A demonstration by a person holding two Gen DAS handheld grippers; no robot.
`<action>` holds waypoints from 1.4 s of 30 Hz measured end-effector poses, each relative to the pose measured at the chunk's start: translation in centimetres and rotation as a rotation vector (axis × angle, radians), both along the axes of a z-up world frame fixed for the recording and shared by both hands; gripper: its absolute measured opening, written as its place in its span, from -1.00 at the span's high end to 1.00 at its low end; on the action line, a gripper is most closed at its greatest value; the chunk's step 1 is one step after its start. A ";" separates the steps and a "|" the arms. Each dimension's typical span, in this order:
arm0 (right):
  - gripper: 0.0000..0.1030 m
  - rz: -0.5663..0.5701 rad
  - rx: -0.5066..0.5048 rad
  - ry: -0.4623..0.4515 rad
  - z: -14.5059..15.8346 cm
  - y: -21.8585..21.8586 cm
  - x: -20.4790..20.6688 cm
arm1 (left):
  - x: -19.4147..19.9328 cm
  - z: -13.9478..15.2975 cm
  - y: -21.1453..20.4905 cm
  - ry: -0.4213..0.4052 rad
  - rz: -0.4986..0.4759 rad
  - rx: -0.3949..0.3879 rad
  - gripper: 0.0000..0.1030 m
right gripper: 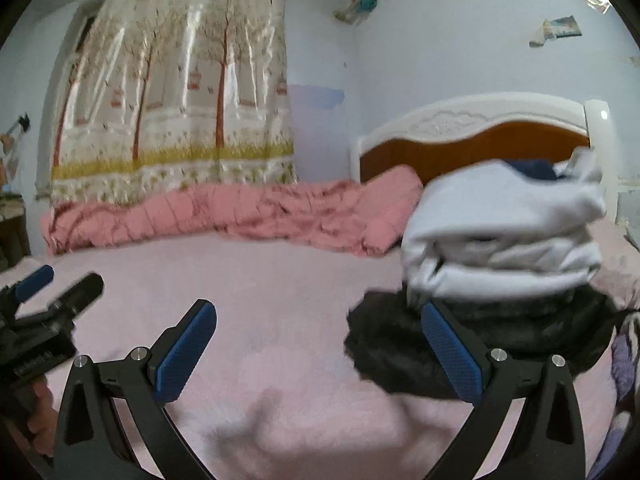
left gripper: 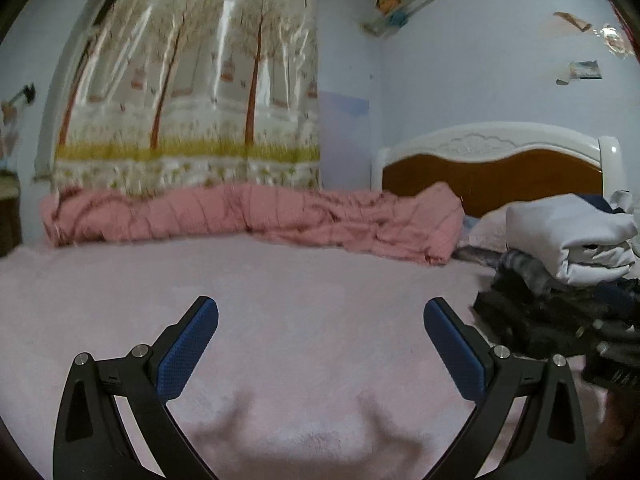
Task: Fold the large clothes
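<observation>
A pile of clothes sits on the right side of the bed: a white folded stack point(right gripper: 504, 232) rests on a black fuzzy garment point(right gripper: 400, 344). The left wrist view shows the same white stack point(left gripper: 572, 236) and dark clothes point(left gripper: 536, 320) at its right edge. My right gripper point(right gripper: 318, 307) is open over the pink bedspread point(right gripper: 260, 280). Its right finger overlaps the black garment's near edge, and nothing lies between the pads. My left gripper point(left gripper: 320, 306) is open and empty above bare bedspread. It also appears at the left of the right wrist view point(right gripper: 60, 286).
A rumpled pink quilt point(left gripper: 256, 216) lies along the bed's far side, below a tree-print curtain point(left gripper: 192, 92). A white and brown headboard point(left gripper: 492, 168) stands at the back right. A person's hand point(right gripper: 36, 412) shows at the lower left.
</observation>
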State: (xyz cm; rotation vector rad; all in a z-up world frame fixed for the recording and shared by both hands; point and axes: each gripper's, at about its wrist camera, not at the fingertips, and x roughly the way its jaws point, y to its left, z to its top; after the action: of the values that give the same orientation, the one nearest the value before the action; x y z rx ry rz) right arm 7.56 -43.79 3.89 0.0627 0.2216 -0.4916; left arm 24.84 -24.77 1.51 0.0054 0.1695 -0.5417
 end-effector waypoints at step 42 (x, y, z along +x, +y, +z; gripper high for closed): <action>-1.00 -0.093 -0.078 0.020 -0.8 -0.2 0.0 | -0.3 -0.4 -1.5 -0.012 -0.016 0.010 -0.99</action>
State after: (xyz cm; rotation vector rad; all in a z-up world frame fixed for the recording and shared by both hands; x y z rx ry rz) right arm 7.61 -43.95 3.08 -0.0082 0.2199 -0.5937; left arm 24.59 -26.31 1.10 0.0199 0.1608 -0.5567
